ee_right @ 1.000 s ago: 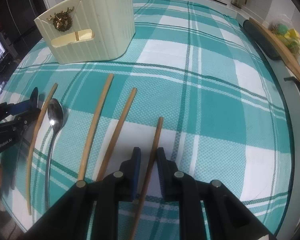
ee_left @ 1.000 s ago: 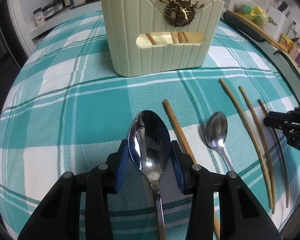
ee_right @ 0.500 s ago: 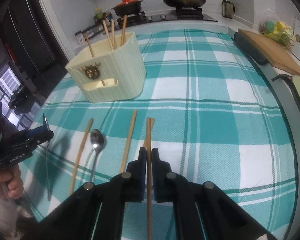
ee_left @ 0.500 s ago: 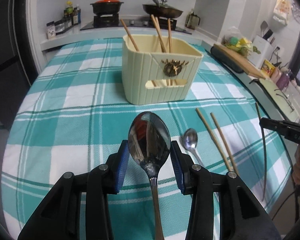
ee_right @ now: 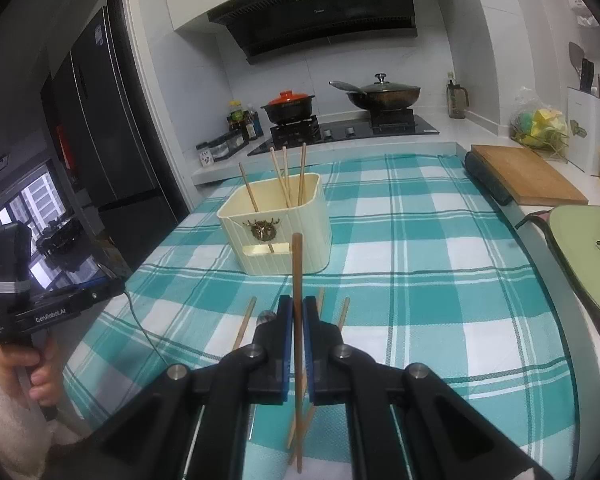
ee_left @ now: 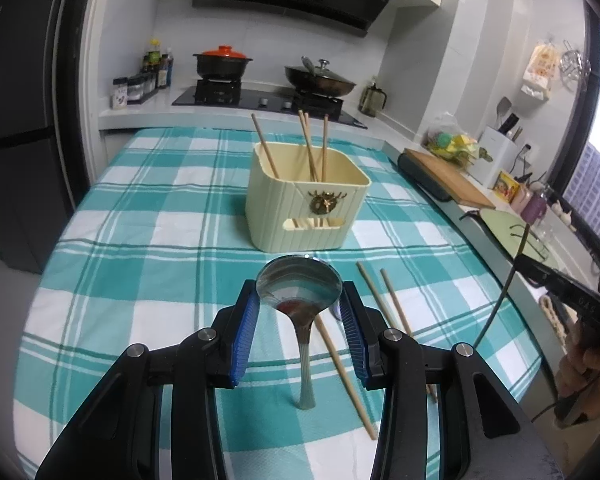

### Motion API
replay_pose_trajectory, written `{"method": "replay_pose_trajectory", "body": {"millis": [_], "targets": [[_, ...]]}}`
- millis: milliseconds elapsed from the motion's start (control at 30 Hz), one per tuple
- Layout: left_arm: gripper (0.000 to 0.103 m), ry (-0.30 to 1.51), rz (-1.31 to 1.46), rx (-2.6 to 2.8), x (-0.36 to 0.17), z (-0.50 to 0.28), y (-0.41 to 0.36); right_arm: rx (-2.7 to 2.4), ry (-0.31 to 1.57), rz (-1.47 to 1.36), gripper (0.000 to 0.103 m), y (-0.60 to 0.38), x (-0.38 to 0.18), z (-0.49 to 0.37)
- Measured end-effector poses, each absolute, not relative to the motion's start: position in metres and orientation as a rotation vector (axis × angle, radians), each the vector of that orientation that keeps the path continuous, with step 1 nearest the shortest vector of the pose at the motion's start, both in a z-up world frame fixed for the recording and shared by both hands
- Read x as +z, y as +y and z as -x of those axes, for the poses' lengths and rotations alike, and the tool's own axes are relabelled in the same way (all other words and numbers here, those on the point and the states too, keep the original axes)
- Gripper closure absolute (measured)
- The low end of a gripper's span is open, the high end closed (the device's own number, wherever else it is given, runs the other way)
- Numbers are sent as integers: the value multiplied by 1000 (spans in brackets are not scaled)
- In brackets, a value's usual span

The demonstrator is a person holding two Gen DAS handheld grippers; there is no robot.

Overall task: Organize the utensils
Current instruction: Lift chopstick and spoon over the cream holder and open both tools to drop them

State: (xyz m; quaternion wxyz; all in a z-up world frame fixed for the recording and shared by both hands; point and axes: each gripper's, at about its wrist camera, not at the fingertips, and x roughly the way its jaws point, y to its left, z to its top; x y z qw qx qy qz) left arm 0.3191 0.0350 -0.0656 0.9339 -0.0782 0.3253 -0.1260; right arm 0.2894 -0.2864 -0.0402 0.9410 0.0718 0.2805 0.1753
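Note:
My left gripper (ee_left: 299, 294) is shut on a large steel spoon (ee_left: 299, 289), gripped by the bowl and lifted above the table, handle hanging down. My right gripper (ee_right: 297, 309) is shut on a wooden chopstick (ee_right: 297, 264), also lifted, tip pointing up toward the holder. The cream utensil holder (ee_left: 306, 200) with a gold deer emblem stands ahead at the table's middle, with several chopsticks in it; it also shows in the right wrist view (ee_right: 278, 226). Loose chopsticks (ee_left: 374, 300) and a small spoon (ee_right: 265, 316), mostly hidden, lie on the cloth.
The table carries a teal checked cloth (ee_left: 140, 248). A stove with a red-lidded pot (ee_left: 222, 62) and a wok (ee_left: 320, 78) is behind. A cutting board (ee_right: 528, 176) and a green mat (ee_right: 588, 248) lie along the right counter.
Both grippers have risen well above the table with spoon and chopstick in them. The holder now looks farther off and lower. The views tilted up toward the kitchen wall.

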Motion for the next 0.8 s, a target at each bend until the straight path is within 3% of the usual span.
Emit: {"method": "replay_pose_trajectory", "body": {"millis": [800], "targets": [[62, 576, 181, -295, 10, -338, 54, 338, 402, -98, 98, -272, 23, -301]]}}
